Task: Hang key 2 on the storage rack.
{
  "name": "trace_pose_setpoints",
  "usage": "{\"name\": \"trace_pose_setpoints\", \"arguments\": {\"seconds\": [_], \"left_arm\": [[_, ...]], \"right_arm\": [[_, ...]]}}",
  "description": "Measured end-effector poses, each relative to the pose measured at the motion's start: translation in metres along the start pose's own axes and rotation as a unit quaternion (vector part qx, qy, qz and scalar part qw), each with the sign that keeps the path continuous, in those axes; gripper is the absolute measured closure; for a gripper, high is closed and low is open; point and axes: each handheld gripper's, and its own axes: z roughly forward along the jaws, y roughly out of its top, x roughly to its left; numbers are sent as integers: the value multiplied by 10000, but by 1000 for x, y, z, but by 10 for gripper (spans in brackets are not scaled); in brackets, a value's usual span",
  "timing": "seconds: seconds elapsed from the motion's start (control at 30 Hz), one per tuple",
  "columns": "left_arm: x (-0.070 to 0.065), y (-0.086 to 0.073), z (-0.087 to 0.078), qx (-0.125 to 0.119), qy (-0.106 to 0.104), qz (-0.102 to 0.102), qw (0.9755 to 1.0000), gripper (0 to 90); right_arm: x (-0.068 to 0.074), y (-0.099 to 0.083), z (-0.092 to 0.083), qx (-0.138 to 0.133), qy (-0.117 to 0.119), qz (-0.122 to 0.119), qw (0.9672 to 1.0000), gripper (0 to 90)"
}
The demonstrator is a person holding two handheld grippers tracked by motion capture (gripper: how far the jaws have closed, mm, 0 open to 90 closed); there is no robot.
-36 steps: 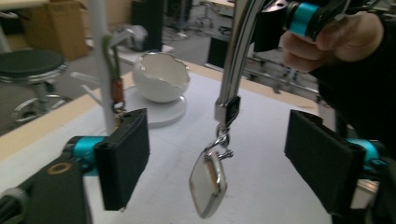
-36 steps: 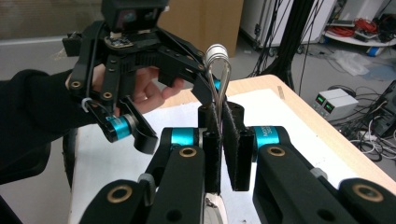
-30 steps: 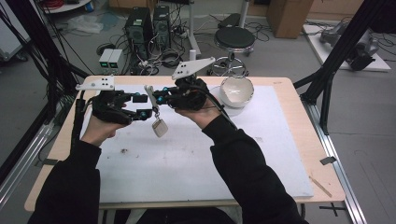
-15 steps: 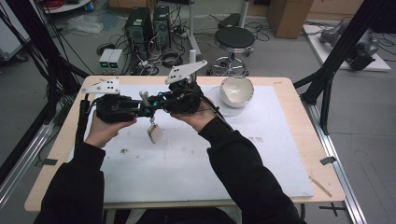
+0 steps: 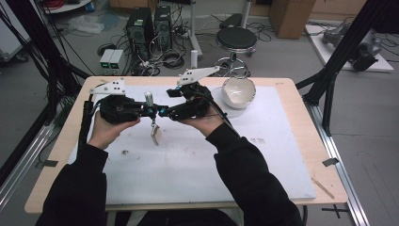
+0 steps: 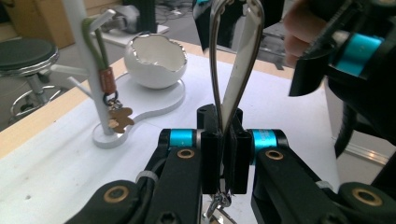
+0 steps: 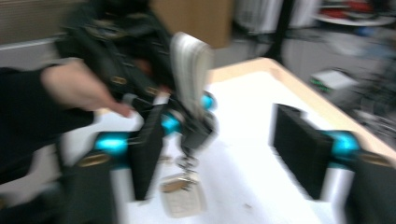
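From the high view, both grippers meet above the white mat (image 5: 188, 165), just left of the egg-shaped white bowl (image 5: 238, 91). The left gripper (image 5: 149, 111) is clamped on a keyring strap (image 5: 149, 99), and the tag (image 5: 155, 135) dangles below it, hanging over the mat. The right gripper (image 5: 162, 112) sits tip to tip with the left; its jaws have just been opening.

In the left gripper view, the left gripper (image 6: 224, 144) has its jaws pinched tight on the strap (image 6: 233, 79), which loops up from between them. Left of the bowl (image 6: 156, 60) stands a white post (image 6: 86, 60) on the same base, with another keyring (image 6: 112, 100) hung on it.

In the blurred right gripper view, the right gripper (image 7: 219, 149) stands wide, pads clear of the strap (image 7: 190, 74), which the other gripper holds between them, the tag (image 7: 180, 198) hanging beneath.
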Motion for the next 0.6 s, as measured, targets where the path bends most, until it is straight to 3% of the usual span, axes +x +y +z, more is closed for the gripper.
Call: {"name": "trace_pose_setpoints", "arguments": {"seconds": [0.1, 0.2, 0.23, 0.37, 0.6], "left_arm": [[1, 0, 1, 90, 96, -40, 9999, 863], [2, 0, 3, 131, 161, -47, 9998, 863], [3, 0, 3, 146, 187, -32, 9997, 863], [5, -1, 4, 109, 263, -24, 9996, 863], [12, 0, 3, 73, 446, -26, 9990, 863]], "right_arm": [[-1, -9, -3, 173, -404, 156, 9989, 93], [-7, -22, -5, 174, -623, 279, 9975, 69], [-10, -27, -6, 168, -653, 372, 9970, 4], [-22, -45, -13, 158, -862, 568, 9945, 4], [-31, -70, -29, 136, -1076, 646, 9920, 4]]}}
